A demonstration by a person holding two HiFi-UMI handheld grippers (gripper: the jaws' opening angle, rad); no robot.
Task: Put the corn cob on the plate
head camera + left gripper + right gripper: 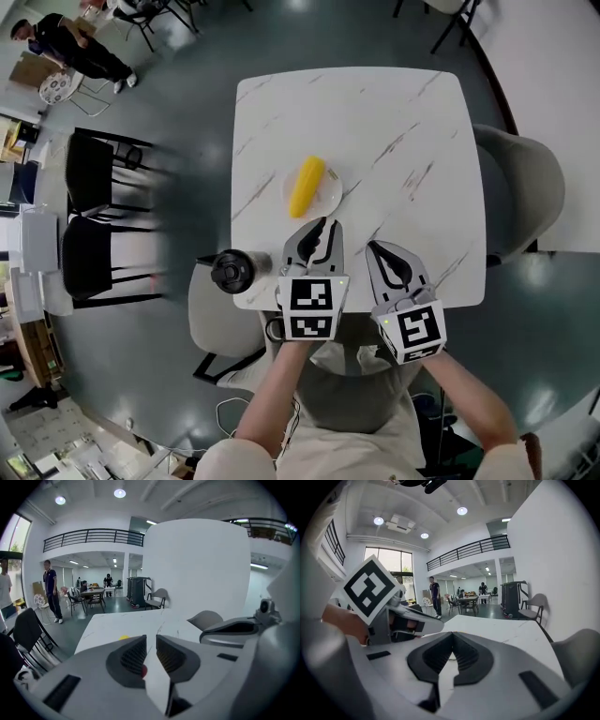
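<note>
A yellow corn cob (307, 186) lies across a small white plate (331, 200) in the middle of the white marble table (394, 122). My left gripper (325, 225) hovers just short of the plate's near edge, its jaws a narrow gap apart with nothing between them (151, 641). In the left gripper view only a sliver of the corn cob (123, 638) shows above the left jaw. My right gripper (375, 247) is beside it to the right, over the table's near part, its jaws closed together and empty (452, 637).
A black lidded cup (231, 270) stands at the table's near left edge. A grey chair (525, 187) is at the right side, black chairs (89, 169) on the left, and another seat (211, 319) below the near edge. People stand far off.
</note>
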